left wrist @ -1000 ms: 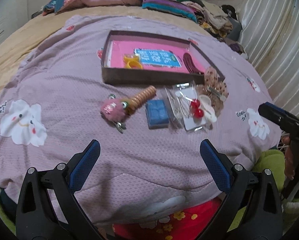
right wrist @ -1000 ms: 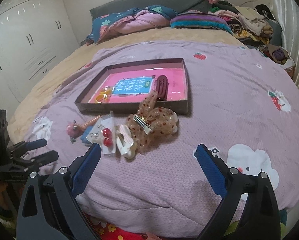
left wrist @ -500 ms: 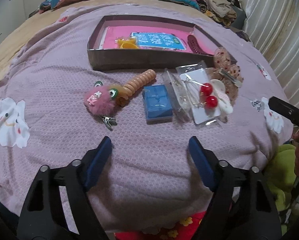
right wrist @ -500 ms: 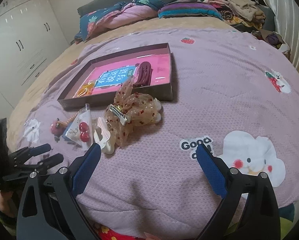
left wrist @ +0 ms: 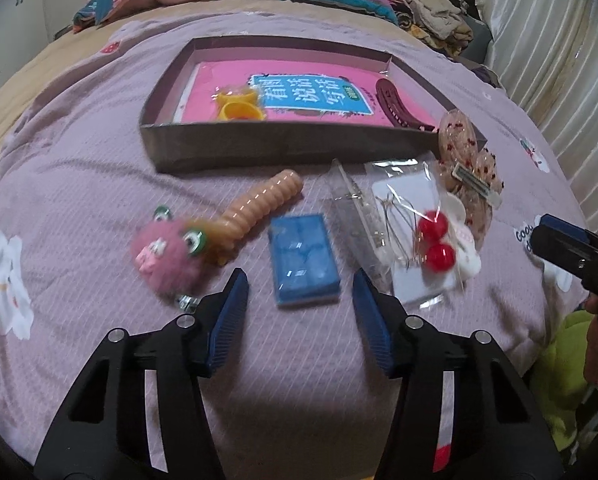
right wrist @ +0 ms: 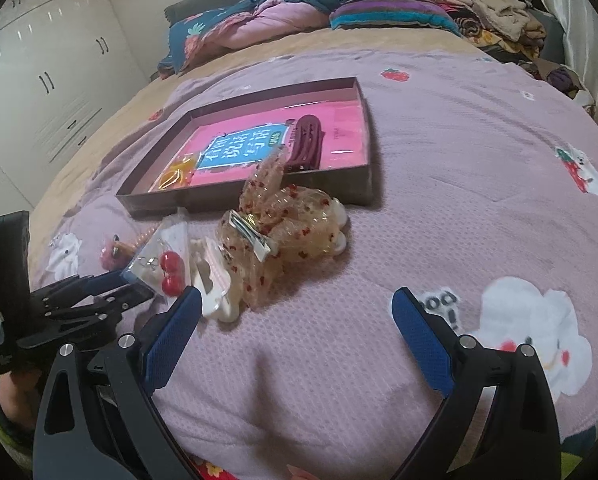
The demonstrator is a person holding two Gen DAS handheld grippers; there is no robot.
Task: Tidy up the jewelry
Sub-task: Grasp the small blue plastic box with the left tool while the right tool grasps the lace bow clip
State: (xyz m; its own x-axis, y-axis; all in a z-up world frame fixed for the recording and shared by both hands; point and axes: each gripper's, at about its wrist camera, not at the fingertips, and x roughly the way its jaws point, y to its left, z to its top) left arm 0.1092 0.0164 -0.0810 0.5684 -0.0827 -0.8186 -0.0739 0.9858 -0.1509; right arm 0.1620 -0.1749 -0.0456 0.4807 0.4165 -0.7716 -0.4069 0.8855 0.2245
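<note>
A small blue box (left wrist: 303, 256) lies on the purple blanket, its near end between the fingers of my left gripper (left wrist: 299, 280). The jaws are closing and the pads stand clear of the box. Beside the box lie a pink fluffy clip (left wrist: 167, 252), a peach spiral tie (left wrist: 259, 204), bagged red cherry earrings (left wrist: 435, 240) and a spotted sheer bow (right wrist: 295, 224). Behind them is a brown tray (left wrist: 279, 148) holding a yellow clip (left wrist: 239, 110) and a dark red claw clip (left wrist: 395, 104). My right gripper (right wrist: 295, 296) hovers open and empty in front of the bow.
A white clip (right wrist: 215, 280) lies against the bow. Folded quilts and clothes (right wrist: 379, 12) are piled at the far end of the bed. White wardrobes (right wrist: 39, 80) stand at the left. The blanket's near edge drops off just below both grippers.
Both grippers have come forward and down toward the items. The left jaws have narrowed from wide open and now flank the blue box. The right jaws are unchanged.
</note>
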